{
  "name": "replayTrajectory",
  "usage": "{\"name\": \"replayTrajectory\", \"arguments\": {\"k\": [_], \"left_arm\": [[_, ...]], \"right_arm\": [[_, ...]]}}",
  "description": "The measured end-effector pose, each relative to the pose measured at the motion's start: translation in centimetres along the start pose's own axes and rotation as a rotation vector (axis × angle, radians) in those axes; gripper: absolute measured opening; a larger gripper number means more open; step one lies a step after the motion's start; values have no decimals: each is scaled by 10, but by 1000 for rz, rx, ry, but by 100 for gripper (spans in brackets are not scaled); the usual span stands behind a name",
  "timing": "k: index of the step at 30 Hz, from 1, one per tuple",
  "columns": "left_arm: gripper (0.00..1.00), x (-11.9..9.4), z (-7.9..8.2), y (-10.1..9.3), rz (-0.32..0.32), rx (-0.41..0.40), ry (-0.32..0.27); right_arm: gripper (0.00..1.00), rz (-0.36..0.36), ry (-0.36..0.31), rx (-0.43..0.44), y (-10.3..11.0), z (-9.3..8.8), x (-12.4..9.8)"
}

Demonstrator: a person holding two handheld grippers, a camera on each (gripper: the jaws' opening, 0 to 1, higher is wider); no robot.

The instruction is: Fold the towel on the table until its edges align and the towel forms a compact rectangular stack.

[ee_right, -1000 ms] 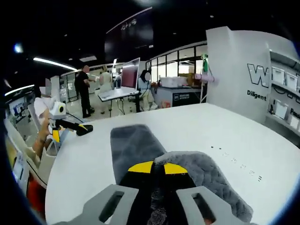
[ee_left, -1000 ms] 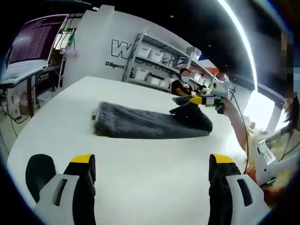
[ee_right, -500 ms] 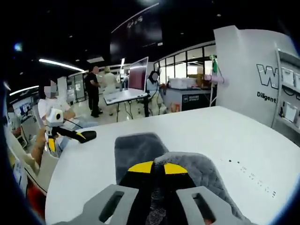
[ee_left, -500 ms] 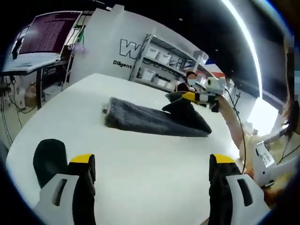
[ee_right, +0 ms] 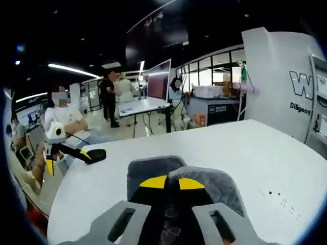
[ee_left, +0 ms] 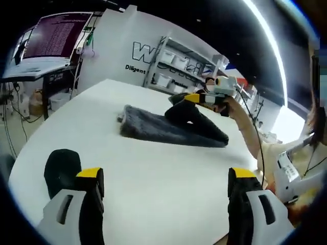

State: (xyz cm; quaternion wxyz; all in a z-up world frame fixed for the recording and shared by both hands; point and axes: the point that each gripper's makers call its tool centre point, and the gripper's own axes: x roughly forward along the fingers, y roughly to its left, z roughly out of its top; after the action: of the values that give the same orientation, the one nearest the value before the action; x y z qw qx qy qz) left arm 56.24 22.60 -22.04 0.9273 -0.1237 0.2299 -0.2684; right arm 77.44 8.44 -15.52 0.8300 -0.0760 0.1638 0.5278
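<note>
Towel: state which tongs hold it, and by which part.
The right tongs are shut on the grey towel, pinching its lifted end, raised off the white table. The left tongs are open, holding nothing.

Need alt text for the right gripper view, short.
The right gripper, jaws shut, holds up a fold of the dark grey fluffy towel above the white table. The left gripper is at the table's left edge; people stand beyond.

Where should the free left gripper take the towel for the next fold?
Probably the towel's free end, opposite the corner the right gripper holds lifted. That end lies flat on the white table, so the left gripper should slide in low from the table side.
</note>
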Motion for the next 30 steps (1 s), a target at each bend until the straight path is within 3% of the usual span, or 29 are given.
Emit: {"name": "replayTrajectory", "arguments": {"k": [7,18,27,30], "left_arm": [[99,-2,6,0,1,2,-8],[98,0,3,-2,9,2,6],[97,0,3,-1,-1,1,6],[97,-1,1,0,2,-4,4]], "right_arm": [[2,21,-29,-7,7,18,16],[2,57,-74,-30,25,51,50],[2,72,-83,-74,43,55,76],[2,93,-69,-67,51,49,87]]}}
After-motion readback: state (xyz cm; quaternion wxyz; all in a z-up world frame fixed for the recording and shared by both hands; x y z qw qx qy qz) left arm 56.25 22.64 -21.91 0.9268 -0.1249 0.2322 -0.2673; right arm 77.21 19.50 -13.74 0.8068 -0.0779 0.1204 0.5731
